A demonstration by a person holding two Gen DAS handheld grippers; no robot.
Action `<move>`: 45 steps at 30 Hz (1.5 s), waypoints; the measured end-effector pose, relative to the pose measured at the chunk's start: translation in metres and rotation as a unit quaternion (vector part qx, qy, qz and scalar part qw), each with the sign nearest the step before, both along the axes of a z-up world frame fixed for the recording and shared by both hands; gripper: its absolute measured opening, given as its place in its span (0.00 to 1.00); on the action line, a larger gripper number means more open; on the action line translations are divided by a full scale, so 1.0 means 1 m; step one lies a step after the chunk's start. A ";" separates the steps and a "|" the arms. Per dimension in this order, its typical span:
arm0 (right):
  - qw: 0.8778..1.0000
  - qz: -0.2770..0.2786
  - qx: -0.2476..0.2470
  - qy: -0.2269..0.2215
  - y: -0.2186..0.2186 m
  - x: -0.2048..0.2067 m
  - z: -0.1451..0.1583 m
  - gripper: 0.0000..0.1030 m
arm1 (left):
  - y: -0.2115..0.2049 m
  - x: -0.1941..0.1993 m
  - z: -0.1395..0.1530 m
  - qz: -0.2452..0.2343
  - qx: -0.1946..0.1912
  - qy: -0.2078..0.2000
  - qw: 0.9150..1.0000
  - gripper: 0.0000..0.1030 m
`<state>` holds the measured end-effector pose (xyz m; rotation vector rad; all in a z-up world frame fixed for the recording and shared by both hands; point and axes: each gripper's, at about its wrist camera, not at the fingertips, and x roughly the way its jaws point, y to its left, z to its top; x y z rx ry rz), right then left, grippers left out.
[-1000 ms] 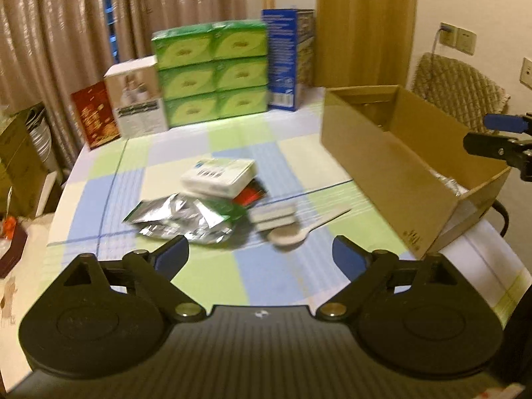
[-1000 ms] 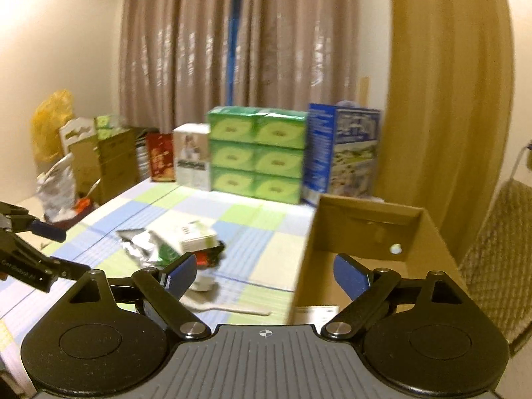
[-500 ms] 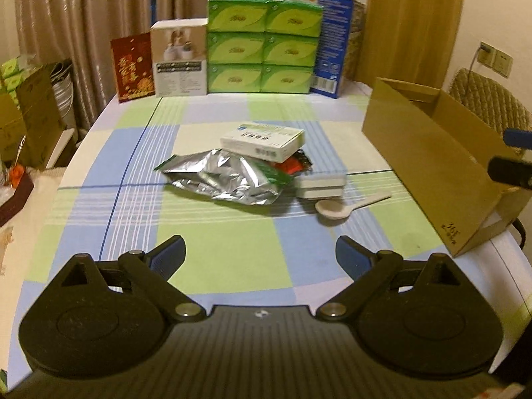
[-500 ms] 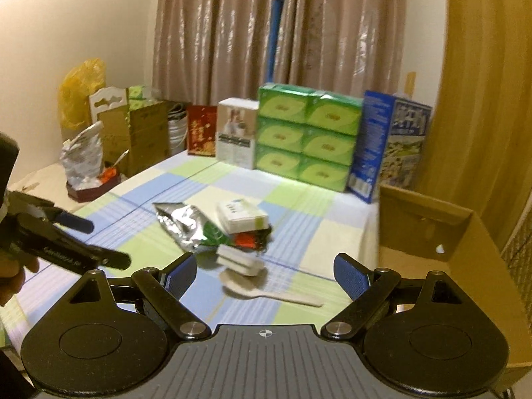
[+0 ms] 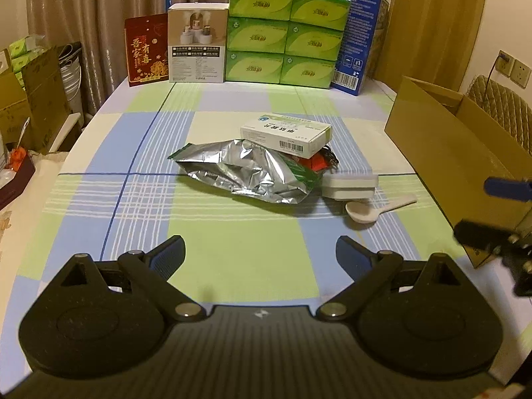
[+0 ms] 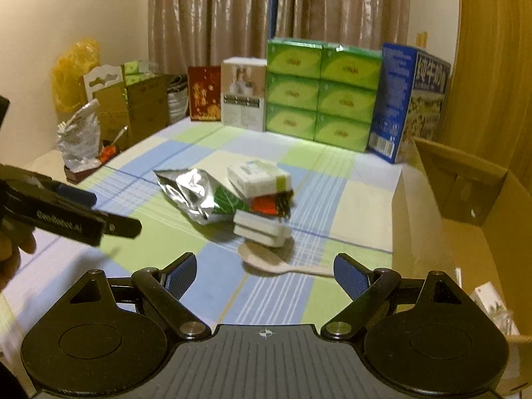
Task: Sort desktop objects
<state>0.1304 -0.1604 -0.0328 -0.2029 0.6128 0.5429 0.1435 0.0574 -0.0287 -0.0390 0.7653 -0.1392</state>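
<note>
Across most of both views: a checked worktop (image 5: 99, 153) in blue, green and cream. At right in both: an open cardboard box (image 5: 442, 146), its near wall hiding the inside from the left wrist view; from the right wrist view, the interior, with pale packets low in the right corner. Along the top centre: a stack of green tissue packs (image 5: 286, 33), flanked by a tall blue carton (image 5: 359, 40) to the right, a white product box (image 5: 198, 43) and a red card (image 5: 146, 53) to the left. Mid-frame, heaped together: a crumpled silver foil bag (image 5: 246, 173), with a white medicine box (image 5: 286, 134) lying on top of its far end and something red (image 5: 314, 163) just under that box. Touching the bag's right end: a flat white case (image 5: 352, 186). Just below that case: a white plastic spoon (image 5: 369, 211), bowl toward lower left, handle toward the cardboard box. Only in the right wrist view: brown paper bags and a yellow sack at upper left, beyond the worktop edge.

Left tongs (image 5: 260, 255): spread wide, nothing between, low in frame over bare cloth, well short of the heap. Right tongs (image 6: 264, 274): likewise spread and empty, the spoon lying just beyond the tips.
</note>
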 end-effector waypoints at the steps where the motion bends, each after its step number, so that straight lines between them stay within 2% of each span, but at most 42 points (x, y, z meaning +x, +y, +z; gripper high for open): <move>1: 1.000 -0.002 -0.002 0.003 0.000 0.003 -0.004 0.84 | 0.000 0.002 -0.001 -0.001 0.001 0.000 1.000 0.92; 12: 0.999 0.007 -0.045 0.022 0.005 0.034 -0.033 0.84 | -0.006 0.021 -0.007 -0.015 0.001 0.004 1.000 0.93; 16: 0.997 0.027 -0.063 0.024 0.014 0.046 -0.041 0.78 | -0.008 0.030 -0.011 -0.018 0.008 0.008 1.000 0.93; 22: 0.998 0.020 -0.035 0.040 0.017 0.065 -0.035 0.77 | -0.008 0.039 -0.015 -0.022 0.011 0.013 1.000 0.93; 27: 0.997 0.011 -0.070 0.040 0.022 0.073 -0.036 0.77 | -0.009 0.048 -0.017 -0.027 0.011 0.012 1.000 0.93; 30: 0.996 0.025 -0.071 0.053 0.022 0.078 -0.045 0.77 | -0.009 0.053 -0.017 -0.027 0.009 0.012 1.000 0.93; 34: 0.995 0.051 -0.054 0.060 0.027 0.083 -0.053 0.77 | -0.010 0.056 -0.014 -0.029 0.005 0.007 1.000 0.93; 36: 0.996 0.049 -0.050 0.059 0.030 0.087 -0.056 0.76 | -0.011 0.056 -0.014 -0.031 0.004 0.007 0.999 0.93; 41: 0.997 0.033 0.000 0.071 0.031 0.095 -0.053 0.74 | -0.014 0.057 -0.015 -0.038 0.007 0.011 0.999 0.93; 45: 0.997 0.027 0.010 0.065 0.037 0.095 -0.051 0.74 | -0.014 0.057 -0.014 -0.039 0.006 0.008 0.999 0.93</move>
